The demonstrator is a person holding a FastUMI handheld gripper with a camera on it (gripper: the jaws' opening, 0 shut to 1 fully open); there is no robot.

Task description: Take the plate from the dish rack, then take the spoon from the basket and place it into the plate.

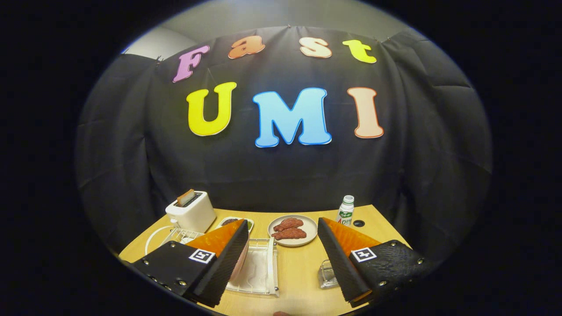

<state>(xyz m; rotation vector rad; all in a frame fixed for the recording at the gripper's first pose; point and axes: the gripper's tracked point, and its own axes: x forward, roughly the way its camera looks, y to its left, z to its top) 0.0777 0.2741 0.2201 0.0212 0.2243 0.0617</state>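
Item: my gripper [283, 259] — fingers spread wide, nothing between them, held high over the near edge of the light wooden table [298, 281].

Item: white wire dish rack [259, 267], just ahead of the fingers at 11 o'clock. A pale pinkish plate [239, 267] stands in it, mostly hidden behind my left finger.

Item: small clear basket [326, 274], at 1 o'clock, tucked against my right finger; I cannot make out the spoon inside.

Item: beige round dish with red meat slices [293, 230], 12 o'clock, beyond the fingers.

Item: white toaster with bread [191, 212], 10 o'clock, far side.

Item: white bottle [346, 210], 1 o'clock, far side.

Step in hand, as I judge it: the first — plate not yet taken. Next move calls for swinging toward 11 o'clock, dropping low, and straddling the plate's rim.
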